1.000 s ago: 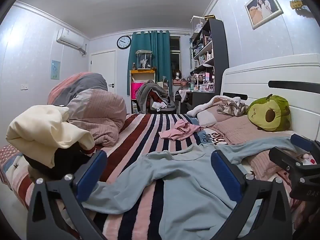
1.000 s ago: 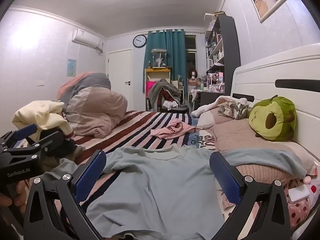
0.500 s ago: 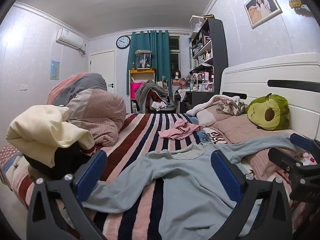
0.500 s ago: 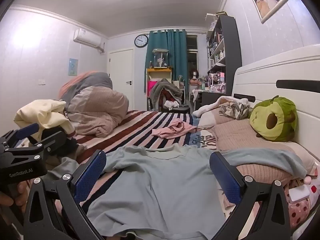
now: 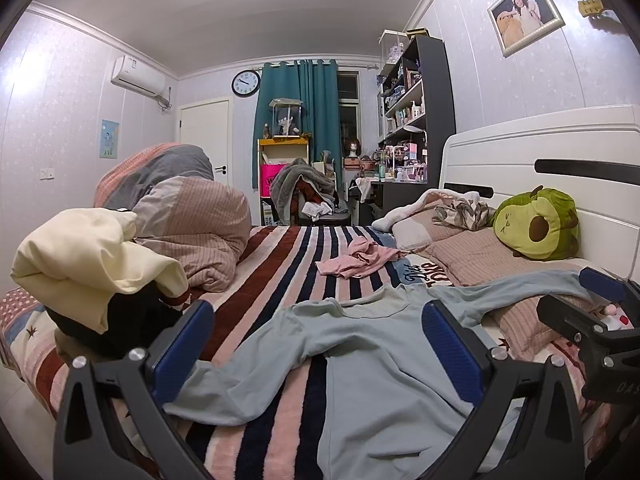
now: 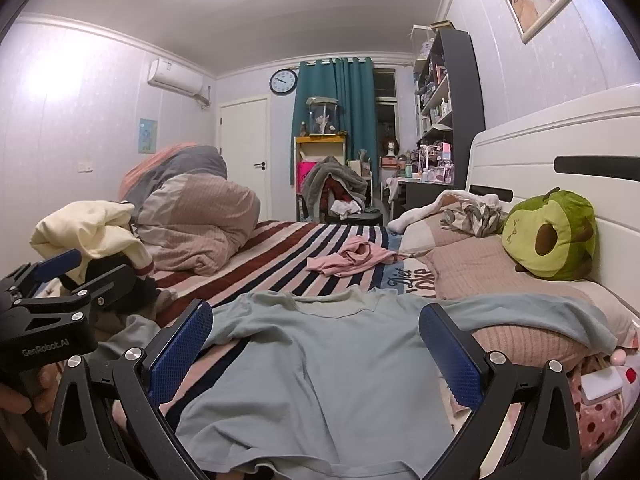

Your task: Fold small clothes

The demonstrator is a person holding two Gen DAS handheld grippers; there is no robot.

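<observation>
A light blue long-sleeved shirt (image 5: 372,364) lies spread face up on the striped bed, collar toward the far end; it also shows in the right wrist view (image 6: 320,376). One sleeve drapes over a pink pillow (image 6: 532,312). My left gripper (image 5: 316,344) is open and empty, held just above the shirt's left side. My right gripper (image 6: 316,344) is open and empty over the shirt's body. A small pink garment (image 5: 358,260) lies crumpled farther up the bed, also seen in the right wrist view (image 6: 352,260).
A cream and black clothes pile (image 5: 92,272) sits at the left bed edge. A rolled duvet (image 5: 188,224) lies behind it. An avocado plush (image 5: 536,228) and pillows line the white headboard (image 5: 540,160) on the right. A cluttered chair (image 5: 304,192) and shelves stand beyond the bed.
Both grippers have drifted slightly with open jaws. The shirt and other clothes have not moved.
</observation>
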